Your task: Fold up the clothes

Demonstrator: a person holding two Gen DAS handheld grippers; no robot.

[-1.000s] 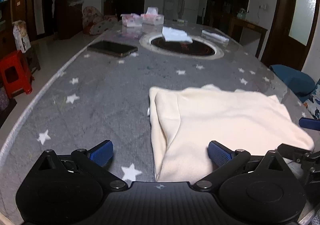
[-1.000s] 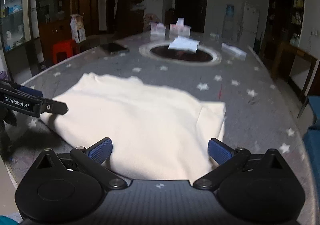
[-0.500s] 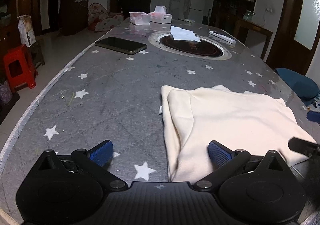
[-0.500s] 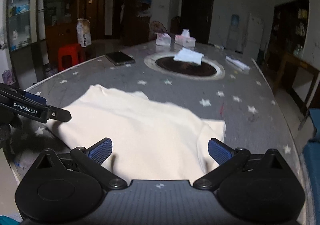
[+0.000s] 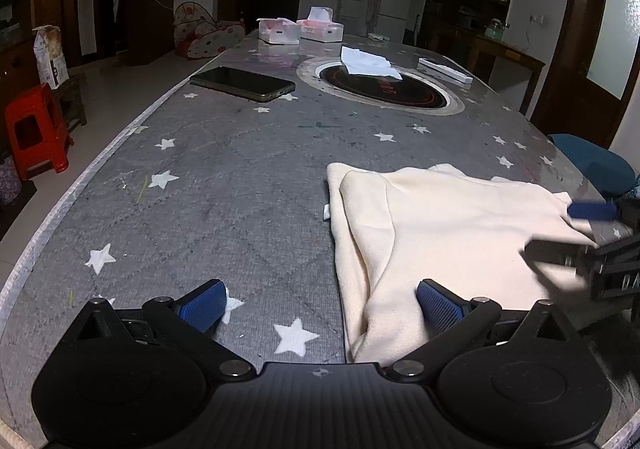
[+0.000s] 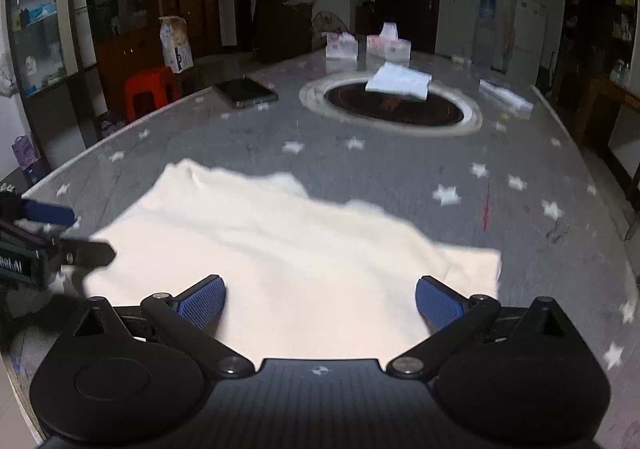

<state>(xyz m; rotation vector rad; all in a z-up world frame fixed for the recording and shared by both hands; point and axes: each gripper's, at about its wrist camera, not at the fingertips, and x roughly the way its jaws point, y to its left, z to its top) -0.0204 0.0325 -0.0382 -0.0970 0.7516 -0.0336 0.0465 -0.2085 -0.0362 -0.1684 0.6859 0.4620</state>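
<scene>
The cream garment (image 5: pixel 448 233) lies on the grey star-patterned counter (image 5: pixel 224 185), near the operator's edge. It is already doubled over: along its left side two layered edges show, with a small white tag just beside them. In the right wrist view its far-right corner (image 6: pixel 472 265) lies as a single flat layer on the counter.

The left tool (image 5: pixel 320 303) sits low at the near edge with both blue pads spread wide and nothing between them. The right pad (image 5: pixel 438 305) is over or against the near-left edge of the fabric; whether it touches cannot be told. The left pad is over bare counter. The right tool (image 6: pixel 318 303) is likewise spread wide and holds nothing. Both of its pads are over the near edge of the garment.

Judged step: one fold is complete and both tools are placed for the next one. No grasp is made yet.

The next move calls for each tool to close on the near hem, taking all layers together. At the left corner the stacked layers could separate if only the top one is pinched.

Also on the counter, well apart from the garment: a phone (image 5: pixel 242 83), two tissue boxes (image 5: pixel 300 29) and an inset round hob (image 5: pixel 384 87) with a loose paper on it.
</scene>
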